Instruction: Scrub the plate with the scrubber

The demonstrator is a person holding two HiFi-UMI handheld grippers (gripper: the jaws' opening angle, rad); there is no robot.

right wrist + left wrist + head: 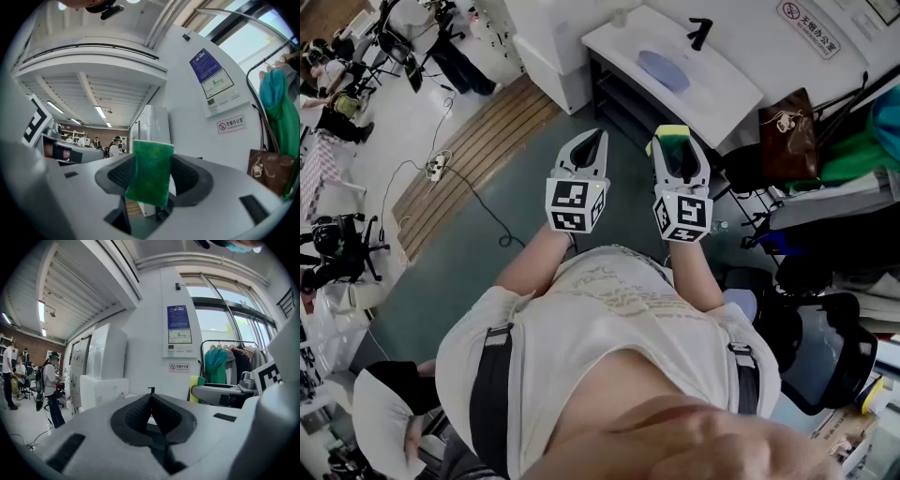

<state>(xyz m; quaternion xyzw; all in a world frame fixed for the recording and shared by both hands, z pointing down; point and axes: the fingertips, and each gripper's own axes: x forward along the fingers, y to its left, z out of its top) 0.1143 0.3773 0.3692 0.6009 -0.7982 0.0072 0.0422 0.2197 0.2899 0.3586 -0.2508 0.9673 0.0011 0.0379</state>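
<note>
Closest to the lens, the person's pale shirt (581,319) is filling the lower part of the head view, and both forearms are reaching out level beyond it toward the plate (664,70). That bluish plate is lying flat on the white bench (727,82), well apart from both tools and untouched, with open floor lying between. Short of the plate and slightly to its left, the left gripper (596,139) is keeping its fingers pressed together on nothing, as its own view is showing. The right gripper (678,150) is sitting almost directly short of the plate and is the nearer of the two. Its fingers are clamping the green scrubber (149,173), which is standing upright between them and poking out past the tips. The plate is looking oval from here, its longer side running up-left to down-right. The scrubbing is judged not yet begun: the right hand is needing to travel straight ahead to the plate and tip the scrubber's green face down onto it.
</note>
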